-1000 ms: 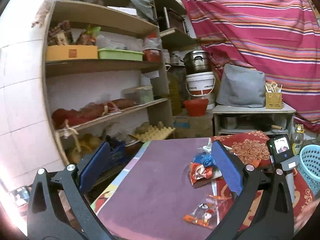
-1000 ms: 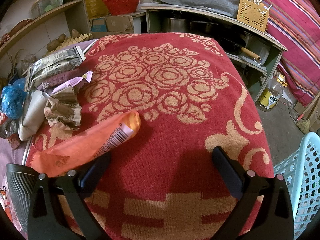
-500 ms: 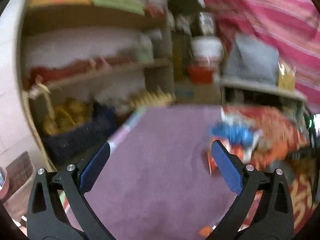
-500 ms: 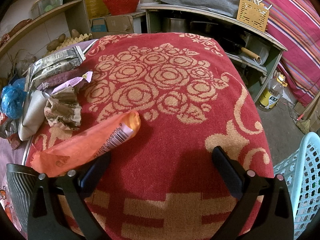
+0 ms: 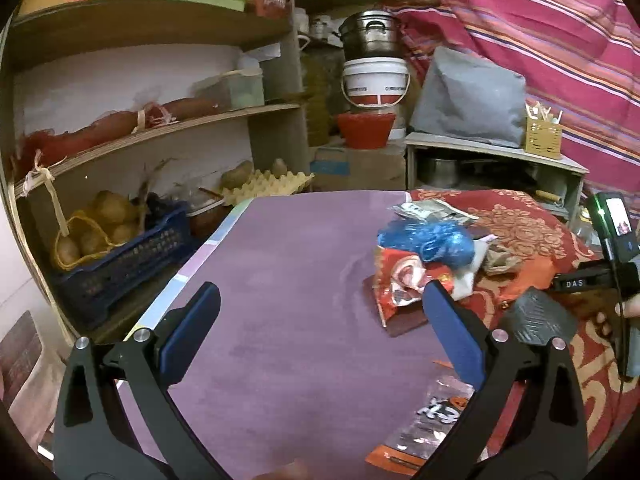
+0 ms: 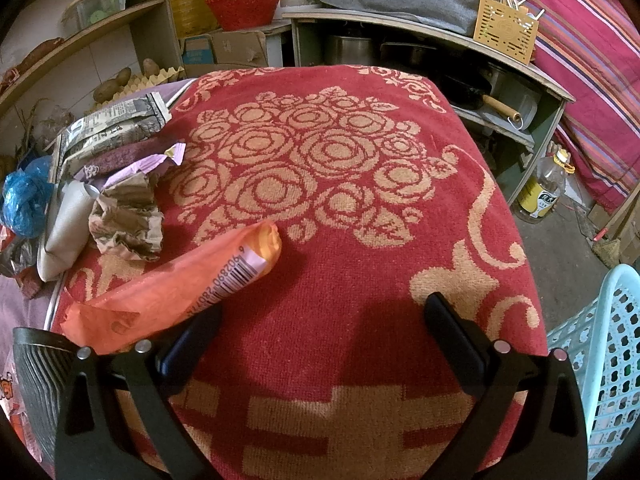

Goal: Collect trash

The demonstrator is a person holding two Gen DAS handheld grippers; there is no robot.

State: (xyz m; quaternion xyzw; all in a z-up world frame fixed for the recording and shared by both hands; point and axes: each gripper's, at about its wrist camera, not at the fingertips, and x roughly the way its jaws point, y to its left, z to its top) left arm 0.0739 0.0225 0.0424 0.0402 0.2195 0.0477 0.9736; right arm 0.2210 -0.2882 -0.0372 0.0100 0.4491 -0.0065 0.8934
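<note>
Left fingers: your left gripper (image 5: 320, 332) is spread wide with nothing between its blue pads (image 5: 452, 340); it hangs over the purple tabletop (image 5: 288, 280).
Right fingers: your right gripper (image 6: 320, 344) is also spread wide and holds nothing, over the red rose-patterned cloth (image 6: 328, 184).
Nearest to the right fingers: an orange wrapper (image 6: 176, 284) with a barcode lies on the cloth, its lower end at the left finger; you cannot tell from this view whether they touch.
Nearest to the left fingers: a red snack packet (image 5: 404, 284) lies just beyond the right pad, and a clear and orange wrapper (image 5: 424, 420) lies low by the right finger.
Trash pile: a blue plastic bag (image 5: 428, 240) rests on the red snack packet, with folded newspaper (image 5: 424, 210) behind it. In the right wrist view, crumpled brown paper (image 6: 128, 216), a lilac wrapper (image 6: 132, 164), the newspaper (image 6: 112, 132) and the blue bag (image 6: 24, 200) cluster at the cloth's left edge.
Basket: a pale blue basket (image 6: 604, 364) stands on the floor at the cloth's right edge, near the right gripper.
Farther out: wooden shelves (image 5: 160, 128) with a dark blue crate (image 5: 132, 256), a white bucket (image 5: 376, 84) and a striped curtain (image 5: 520, 40).
</note>
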